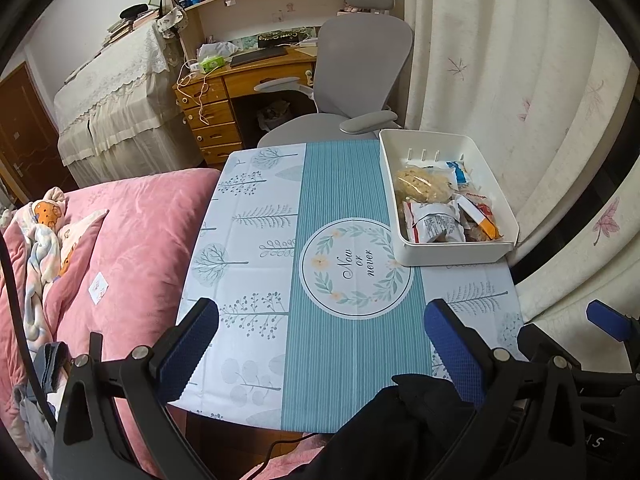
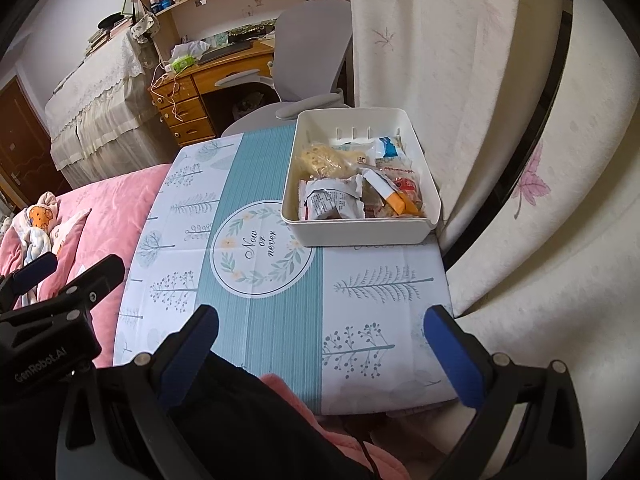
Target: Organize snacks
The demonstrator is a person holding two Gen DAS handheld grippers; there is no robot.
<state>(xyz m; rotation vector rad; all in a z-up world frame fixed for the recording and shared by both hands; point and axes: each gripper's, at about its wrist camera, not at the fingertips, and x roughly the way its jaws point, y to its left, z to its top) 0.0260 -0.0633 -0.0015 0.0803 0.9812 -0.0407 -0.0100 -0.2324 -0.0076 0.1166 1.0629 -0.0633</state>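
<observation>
Hovering: 2 hand-held grippers, left & right, both spread; 1 white bin w/ snacks (uncountable).

the left gripper hangs low over the near edge of the table, with its two blue fingers spread wide apart and nothing between them. the right gripper hangs over the same near edge, just beside it on the right, its blue fingers also spread wide with nothing held. both point toward the far side of the table.
</observation>
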